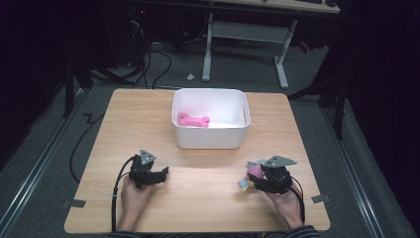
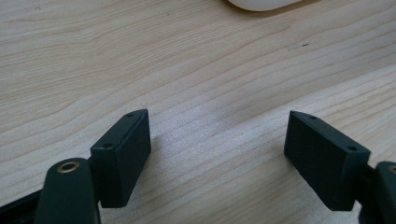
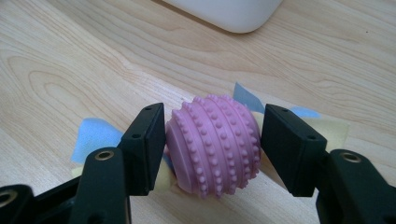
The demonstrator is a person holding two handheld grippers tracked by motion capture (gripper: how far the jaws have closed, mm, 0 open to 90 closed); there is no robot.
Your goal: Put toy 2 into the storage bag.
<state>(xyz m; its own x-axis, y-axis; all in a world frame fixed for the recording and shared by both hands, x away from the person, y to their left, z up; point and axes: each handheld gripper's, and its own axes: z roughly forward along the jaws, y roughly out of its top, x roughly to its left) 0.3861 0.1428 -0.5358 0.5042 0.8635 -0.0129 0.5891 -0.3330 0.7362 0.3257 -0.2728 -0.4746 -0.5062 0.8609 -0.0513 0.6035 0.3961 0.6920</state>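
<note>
A pink knobbly ball [image 3: 212,144] sits clamped between the jaws of the right tongs [image 3: 212,149], low over the bench [image 3: 70,60] near the white tub [image 1: 210,130]. The left tongs [image 2: 217,154] gape wide, holding nothing.

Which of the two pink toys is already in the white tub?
The pink bone lies inside the white tub. The other, a pink knobbly ball, sits on the table between the right gripper's jaws.

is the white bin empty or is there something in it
Not empty. A pink bone-shaped toy lies on the floor of the white bin.
</note>
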